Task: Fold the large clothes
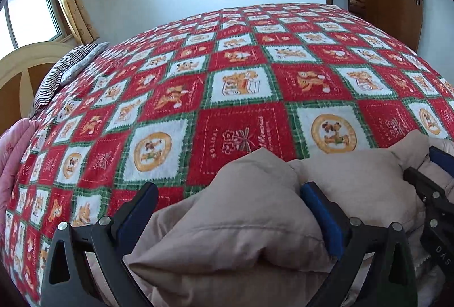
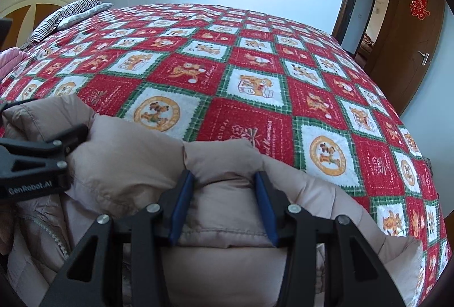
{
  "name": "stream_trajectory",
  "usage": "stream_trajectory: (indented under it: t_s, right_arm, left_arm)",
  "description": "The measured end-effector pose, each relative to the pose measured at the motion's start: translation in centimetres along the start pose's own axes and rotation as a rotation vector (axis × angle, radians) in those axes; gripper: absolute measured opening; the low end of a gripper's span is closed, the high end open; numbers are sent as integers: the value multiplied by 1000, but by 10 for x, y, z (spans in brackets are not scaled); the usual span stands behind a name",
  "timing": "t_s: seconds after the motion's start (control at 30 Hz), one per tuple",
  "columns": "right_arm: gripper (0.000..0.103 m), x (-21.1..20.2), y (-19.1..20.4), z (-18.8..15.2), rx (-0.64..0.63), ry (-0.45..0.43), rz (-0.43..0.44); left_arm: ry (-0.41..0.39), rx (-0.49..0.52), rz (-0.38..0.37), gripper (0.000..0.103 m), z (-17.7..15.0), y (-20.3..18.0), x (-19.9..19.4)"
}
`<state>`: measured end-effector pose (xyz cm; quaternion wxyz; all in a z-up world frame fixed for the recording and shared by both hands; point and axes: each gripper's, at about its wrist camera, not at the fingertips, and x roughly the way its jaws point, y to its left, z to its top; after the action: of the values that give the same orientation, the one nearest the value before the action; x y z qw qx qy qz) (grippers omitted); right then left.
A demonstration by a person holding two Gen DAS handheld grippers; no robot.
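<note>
A beige padded jacket (image 1: 241, 236) lies bunched at the near edge of a bed covered by a red, white and green checked blanket (image 1: 241, 114). My left gripper (image 1: 228, 187) stands open wide over the jacket, with a puffy fold between its blue pads; the left pad is clear of the cloth. In the right wrist view, my right gripper (image 2: 223, 175) is shut on a thick fold of the jacket (image 2: 127, 159), both pads pressing into it. The two grippers are side by side: the right gripper's fingers (image 1: 425, 187) show at the left view's right edge.
The blanket (image 2: 227, 65) spreads flat across the bed beyond the jacket. A striped pillow (image 1: 65, 71) and a pink quilt (image 1: 14, 153) lie at the left by the headboard. A brown door (image 2: 408, 51) stands open at the far right, a curtained window (image 1: 34, 8) at the left.
</note>
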<state>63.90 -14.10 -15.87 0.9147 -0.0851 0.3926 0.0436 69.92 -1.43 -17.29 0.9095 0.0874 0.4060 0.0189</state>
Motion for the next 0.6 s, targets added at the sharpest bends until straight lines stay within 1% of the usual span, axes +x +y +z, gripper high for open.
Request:
stream_trajectory:
  t_s: [0.17,0.33,0.6]
  right_arm:
    - [49,2,1,-1,5,3,4]
    - [49,7,-2,-1,18,21,24]
    - [50,11,3,-2,-1,38,0]
  left_arm:
    - [20,-8,-9,102,-1,0,8]
    - [60,-39,-45,102,-2,5,18]
    - [92,-58,-72,102,-3,7,26]
